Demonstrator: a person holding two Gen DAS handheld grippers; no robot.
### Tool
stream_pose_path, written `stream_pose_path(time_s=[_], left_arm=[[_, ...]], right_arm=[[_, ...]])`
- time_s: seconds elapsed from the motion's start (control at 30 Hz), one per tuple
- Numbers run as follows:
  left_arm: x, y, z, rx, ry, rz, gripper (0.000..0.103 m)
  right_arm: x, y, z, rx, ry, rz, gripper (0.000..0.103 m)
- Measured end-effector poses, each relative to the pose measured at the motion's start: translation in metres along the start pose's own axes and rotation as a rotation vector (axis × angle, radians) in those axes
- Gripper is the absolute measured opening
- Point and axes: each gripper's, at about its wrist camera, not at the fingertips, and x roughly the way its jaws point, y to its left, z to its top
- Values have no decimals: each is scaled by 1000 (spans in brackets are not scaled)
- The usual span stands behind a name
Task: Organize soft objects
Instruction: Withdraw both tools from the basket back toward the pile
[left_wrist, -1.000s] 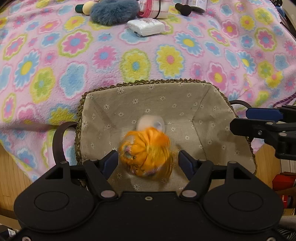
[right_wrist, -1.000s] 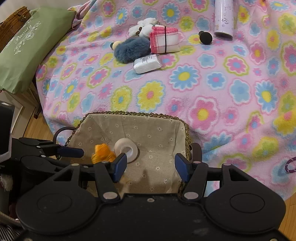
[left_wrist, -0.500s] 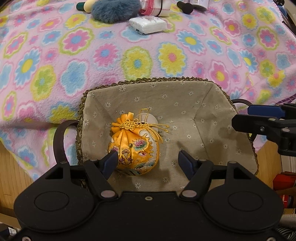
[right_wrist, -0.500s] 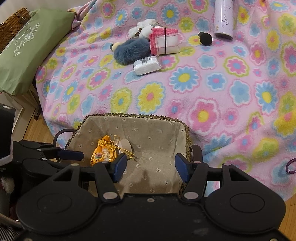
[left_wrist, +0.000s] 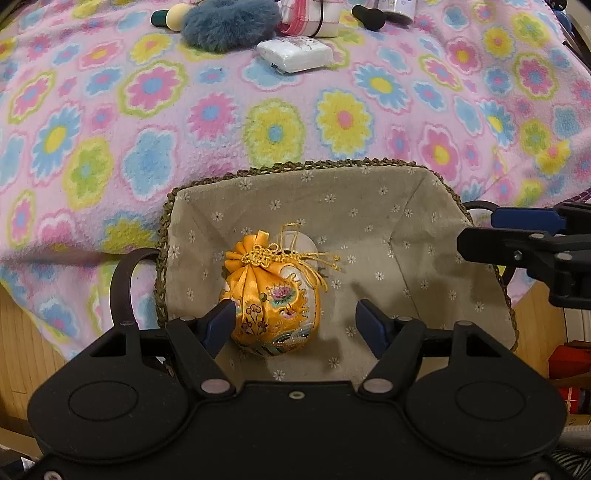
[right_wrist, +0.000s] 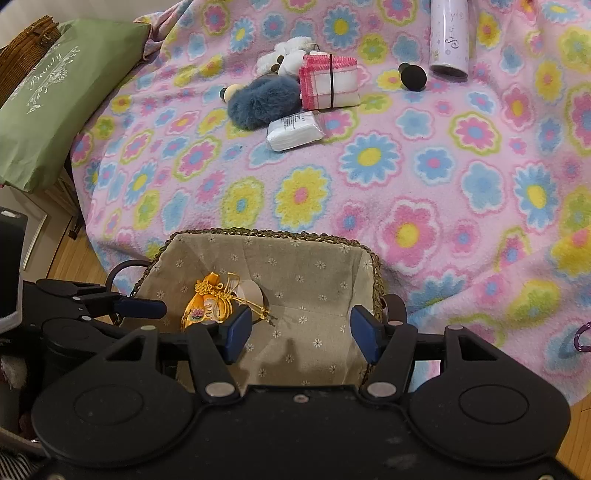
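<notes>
An orange embroidered pouch (left_wrist: 273, 299) with a gold knotted cord lies in the cloth-lined woven basket (left_wrist: 295, 166), leaning on a white round object (left_wrist: 303, 242). My left gripper (left_wrist: 295, 310) hangs open above the basket's near left part; the pouch sits below it, apart from its pads. My right gripper (right_wrist: 300, 319) is open and holds nothing over the basket (right_wrist: 266, 233); in its view the pouch (right_wrist: 207, 308) lies at the lower left. On the flowered blanket farther back lie a blue fluffy piece (right_wrist: 262, 103), a tissue packet (right_wrist: 295, 129) and a pink-edged folded cloth (right_wrist: 328, 81).
A white plush (right_wrist: 284, 59), a black-tipped sponge (right_wrist: 413, 75), a beige-tipped sponge (right_wrist: 232, 92) and a pale purple can (right_wrist: 448, 37) lie at the back of the blanket. A green cushion (right_wrist: 55, 96) lies at the far left. Wooden floor shows below the blanket's edge.
The pouch, blurred between the left fingers a second ago, has dropped into the basket and come to rest against the white round object. Both grippers stayed in place.
</notes>
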Motion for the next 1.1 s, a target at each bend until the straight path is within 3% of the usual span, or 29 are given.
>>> stream_pose_path(time_s=[0.7,1.1], left_arm=[[-2,2,1,-14,-19,18,67],[-13,13,29,-4,-113,60,68]], right_arm=[[4,-1,3,-12,8,-1,61],[6,-13,33,-30,-86,-53,64]])
